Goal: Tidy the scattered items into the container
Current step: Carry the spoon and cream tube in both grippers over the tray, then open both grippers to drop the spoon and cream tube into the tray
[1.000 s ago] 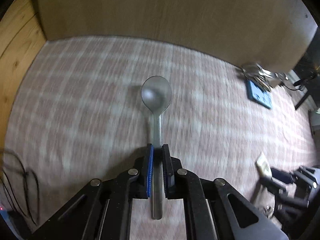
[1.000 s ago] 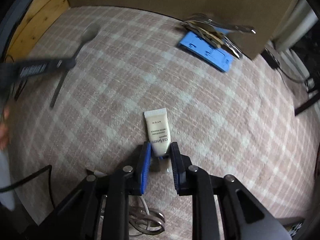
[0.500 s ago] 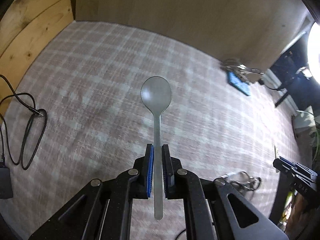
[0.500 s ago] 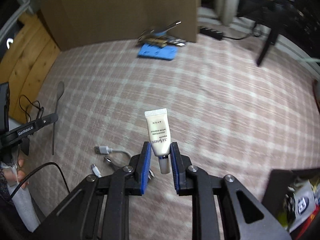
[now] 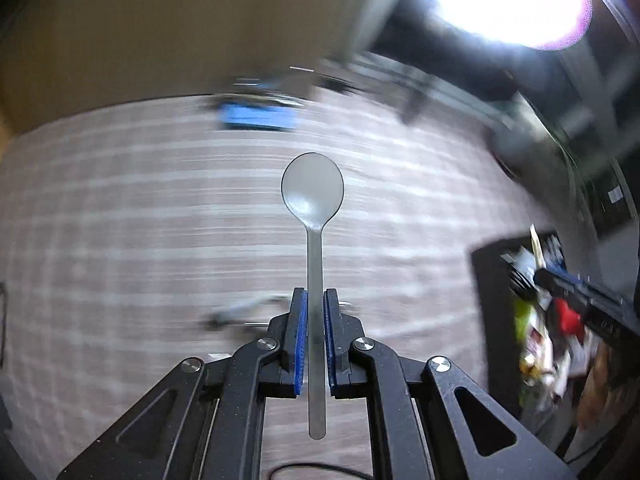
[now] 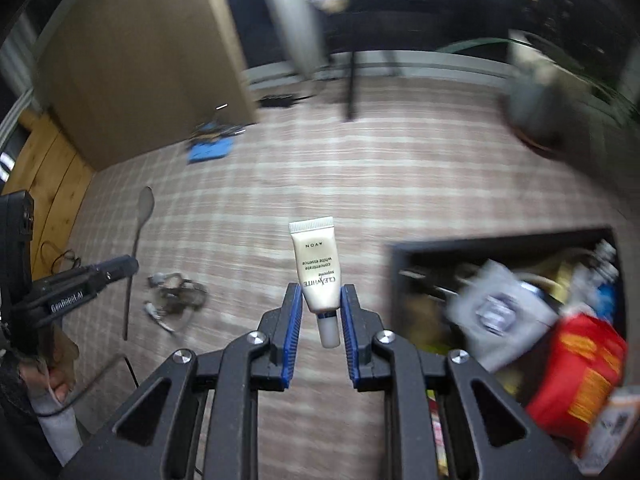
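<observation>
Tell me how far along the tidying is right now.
Done: the black container already holds several packets and boxes. In hand: the left gripper is shut on a spoon, the right gripper on a small cream tube, both lifted off the carpet, neither yet over the container. Left: a cable tangle on the carpet, and a blue item with metal pieces near the board.

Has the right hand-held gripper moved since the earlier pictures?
Yes. The right hand-held gripper, clamping the small cream cosmetic tube, has swung away from the blue flat tray toward the black container.
</observation>
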A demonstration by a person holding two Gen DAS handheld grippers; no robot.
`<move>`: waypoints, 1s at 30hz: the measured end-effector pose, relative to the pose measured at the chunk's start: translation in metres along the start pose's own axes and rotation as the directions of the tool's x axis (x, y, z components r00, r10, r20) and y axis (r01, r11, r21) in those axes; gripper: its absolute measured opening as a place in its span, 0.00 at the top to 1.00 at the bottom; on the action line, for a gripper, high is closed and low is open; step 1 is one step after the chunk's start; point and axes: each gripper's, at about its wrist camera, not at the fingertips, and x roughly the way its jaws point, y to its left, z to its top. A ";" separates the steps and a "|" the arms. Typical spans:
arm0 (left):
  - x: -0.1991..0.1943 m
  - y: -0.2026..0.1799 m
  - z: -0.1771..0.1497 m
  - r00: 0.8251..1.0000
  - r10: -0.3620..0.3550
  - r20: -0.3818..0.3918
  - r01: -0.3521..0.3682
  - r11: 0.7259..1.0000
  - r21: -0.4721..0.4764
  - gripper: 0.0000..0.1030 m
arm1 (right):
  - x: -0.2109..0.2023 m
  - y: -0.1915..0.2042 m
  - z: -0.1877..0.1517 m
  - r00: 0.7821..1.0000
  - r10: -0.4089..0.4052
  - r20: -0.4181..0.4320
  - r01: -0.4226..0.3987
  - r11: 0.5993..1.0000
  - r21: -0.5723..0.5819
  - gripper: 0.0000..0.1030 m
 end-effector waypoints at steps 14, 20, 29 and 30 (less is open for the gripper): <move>0.029 -0.227 -0.018 0.951 -0.227 -0.211 0.288 0.900 0.328 0.93 | -0.091 -0.168 -0.077 0.974 -0.227 0.008 0.214 0.931 0.294 0.81; 0.039 -0.283 -0.022 0.943 -0.222 -0.248 0.310 0.857 0.412 0.93 | -0.111 -0.209 -0.101 0.963 -0.269 -0.009 0.252 0.889 0.383 0.81; 0.036 -0.306 -0.023 0.950 -0.216 -0.225 0.298 0.839 0.455 0.69 | -0.115 -0.217 -0.109 0.951 -0.308 -0.024 0.293 0.872 0.393 0.76; 0.034 -0.303 -0.022 0.956 -0.209 -0.207 0.284 0.842 0.458 0.69 | -0.116 -0.216 -0.108 0.951 -0.308 -0.021 0.292 0.873 0.391 0.76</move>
